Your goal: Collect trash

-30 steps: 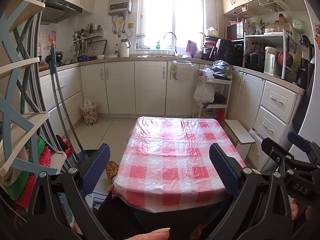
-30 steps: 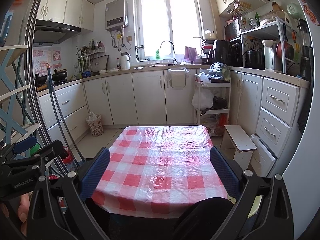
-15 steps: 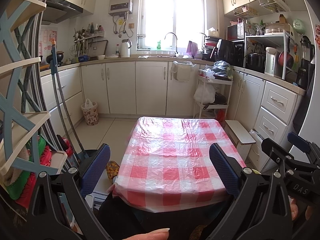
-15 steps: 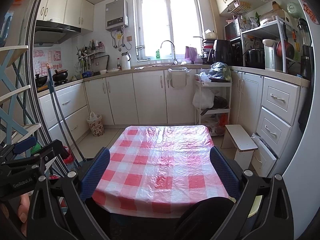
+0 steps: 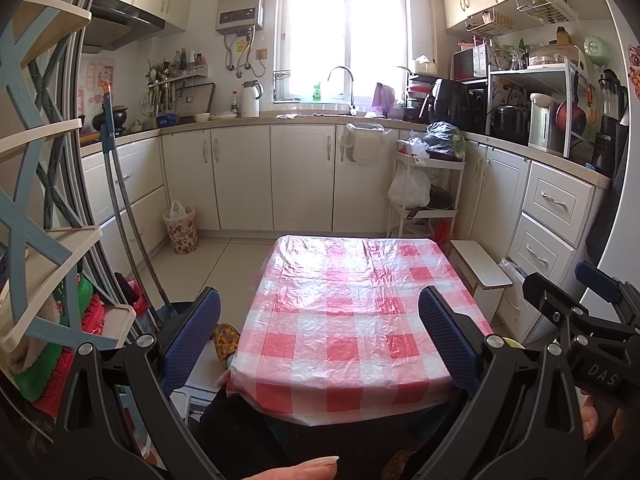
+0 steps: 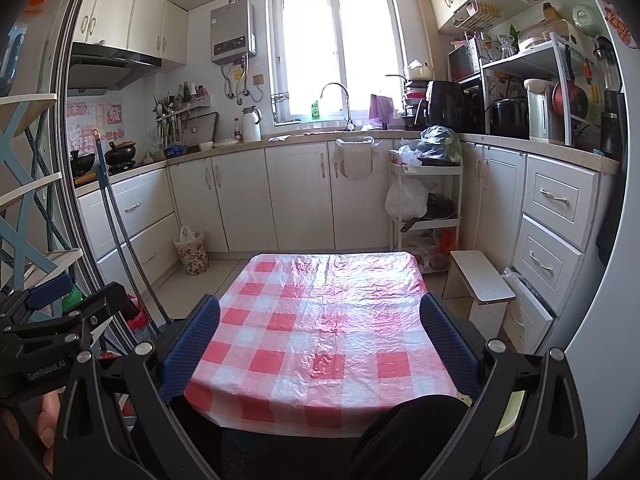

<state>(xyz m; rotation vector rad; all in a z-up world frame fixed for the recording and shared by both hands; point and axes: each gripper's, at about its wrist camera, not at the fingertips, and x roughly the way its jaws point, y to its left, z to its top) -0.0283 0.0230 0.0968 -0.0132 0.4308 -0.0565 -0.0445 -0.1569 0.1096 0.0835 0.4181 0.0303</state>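
A low table with a red-and-white checked plastic cover [image 5: 352, 312] stands in front of me, also in the right wrist view [image 6: 324, 332]. I see no loose trash on it. A small flowered waste bin [image 5: 181, 230] with a bag liner stands on the floor by the left cabinets, also in the right wrist view [image 6: 192, 254]. A bin with a liner [image 5: 365, 148] hangs on a cabinet door under the sink. My left gripper [image 5: 320, 340] is open and empty above the table's near edge. My right gripper [image 6: 320, 340] is open and empty beside it.
A white trolley [image 5: 430, 196] with bags stands at the back right. A small white stool [image 6: 480, 280] stands right of the table. A mop handle [image 5: 120, 208] and a shelf rack [image 5: 36, 240] are on the left. Cabinets line the walls.
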